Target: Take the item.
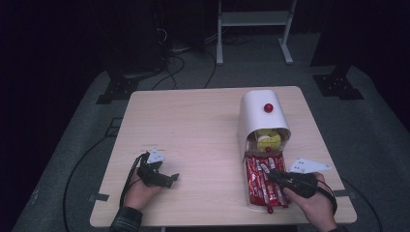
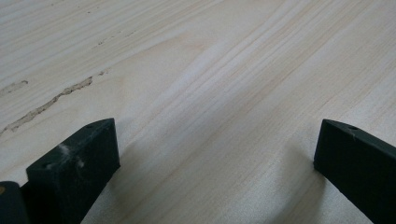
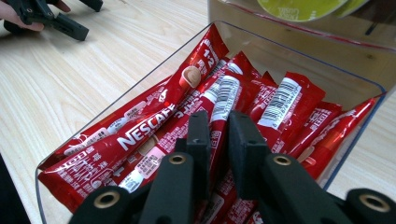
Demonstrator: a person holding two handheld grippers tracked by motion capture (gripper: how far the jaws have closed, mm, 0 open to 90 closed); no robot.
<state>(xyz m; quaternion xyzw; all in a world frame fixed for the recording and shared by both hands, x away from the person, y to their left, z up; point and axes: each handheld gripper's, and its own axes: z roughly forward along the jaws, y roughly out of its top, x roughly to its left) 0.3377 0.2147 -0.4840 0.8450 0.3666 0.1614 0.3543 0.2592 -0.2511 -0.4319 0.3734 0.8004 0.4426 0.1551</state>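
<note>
Right tool (image 3: 219,128) clamped on 1 red coffee stick (image 3: 218,100) inside clear drawer (image 1: 247,200), pulled out before white dispenser (image 1: 258,108). Left tool (image 1: 167,178) jaws apart, resting on counter (image 1: 193,125) well left of drawer.

Both matte black two-jaw grippers, left gripper (image 1: 170,178) and right gripper (image 3: 218,128), carry grey three-cornered plates, black cables and brass-ringed screw holes; a dark plaid sleeve (image 1: 125,221) covers the left forearm.
</note>
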